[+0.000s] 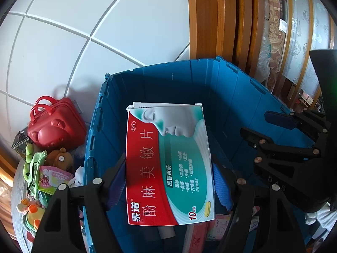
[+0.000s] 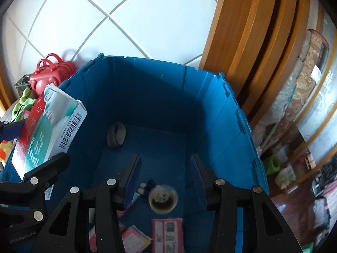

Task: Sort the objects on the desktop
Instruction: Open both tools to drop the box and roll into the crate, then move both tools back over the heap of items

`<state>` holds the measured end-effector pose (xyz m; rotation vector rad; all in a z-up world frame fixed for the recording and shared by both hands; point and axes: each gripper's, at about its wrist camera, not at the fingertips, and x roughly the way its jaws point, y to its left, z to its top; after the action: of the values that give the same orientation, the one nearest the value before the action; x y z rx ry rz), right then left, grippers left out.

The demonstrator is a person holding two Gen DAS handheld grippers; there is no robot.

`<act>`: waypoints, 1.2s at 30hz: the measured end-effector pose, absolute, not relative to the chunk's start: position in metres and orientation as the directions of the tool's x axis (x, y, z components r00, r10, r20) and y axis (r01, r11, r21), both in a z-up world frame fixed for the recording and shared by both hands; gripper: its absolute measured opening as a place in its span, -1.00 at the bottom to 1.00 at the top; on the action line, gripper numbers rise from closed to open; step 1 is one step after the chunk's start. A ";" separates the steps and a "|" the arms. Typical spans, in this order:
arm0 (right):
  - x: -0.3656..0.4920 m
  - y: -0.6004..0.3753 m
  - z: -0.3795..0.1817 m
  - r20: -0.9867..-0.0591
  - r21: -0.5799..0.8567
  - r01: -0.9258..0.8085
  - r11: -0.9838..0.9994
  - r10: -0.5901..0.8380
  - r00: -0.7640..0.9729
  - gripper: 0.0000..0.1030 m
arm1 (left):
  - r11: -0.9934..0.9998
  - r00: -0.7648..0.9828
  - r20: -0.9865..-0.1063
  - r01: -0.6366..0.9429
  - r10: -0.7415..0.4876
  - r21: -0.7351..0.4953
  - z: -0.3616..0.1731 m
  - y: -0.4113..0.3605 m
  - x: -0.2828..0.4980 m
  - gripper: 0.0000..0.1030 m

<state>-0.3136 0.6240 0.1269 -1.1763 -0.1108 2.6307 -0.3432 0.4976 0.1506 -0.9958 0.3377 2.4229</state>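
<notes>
A flat red, teal and white cardboard medicine box point(image 1: 168, 164) is being held by the left gripper point(image 1: 168, 181), its jaws clenched on the box's long edges above the open blue plastic crate point(image 1: 242, 97). The box is judged light, stiff but crushable, and best gripped across its narrow width, as now. The right gripper point(image 2: 165, 181) is being kept released and empty over the crate. Items on the crate floor are partly hidden and blurred; the surface beside it is being cut off.
</notes>
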 end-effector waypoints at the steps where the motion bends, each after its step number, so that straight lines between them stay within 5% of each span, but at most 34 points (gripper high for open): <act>1: -0.312 0.624 0.128 -0.721 -0.171 -0.202 -0.964 0.262 -0.642 0.09 | -0.847 -0.611 -0.708 -0.531 0.354 0.035 0.152 0.496 -0.341 0.41; 3: -0.308 0.624 0.130 -0.715 -0.173 -0.204 -0.964 0.265 -0.647 0.35 | -0.844 -0.616 -0.701 -0.534 0.359 0.037 0.154 0.495 -0.337 0.41; 8: -0.298 0.625 0.139 -0.699 -0.183 -0.220 -0.958 0.285 -0.656 0.56 | -0.847 -0.626 -0.706 -0.527 0.331 0.070 0.153 0.498 -0.333 0.41; 32: -0.249 0.623 0.155 -0.653 -0.177 -0.257 -0.950 0.308 -0.692 0.70 | -0.854 -0.668 -0.630 -0.520 0.396 0.015 0.169 0.474 -0.303 0.41; 36: -0.231 0.614 0.162 -0.619 -0.168 -0.263 -0.950 0.310 -0.721 0.93 | -0.858 -0.695 -0.588 -0.513 0.414 0.002 0.174 0.458 -0.288 0.41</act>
<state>-0.2309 0.6139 0.1618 -0.9739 -0.0982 2.6571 -0.2884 0.4584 0.1743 -0.8103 0.2262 2.4926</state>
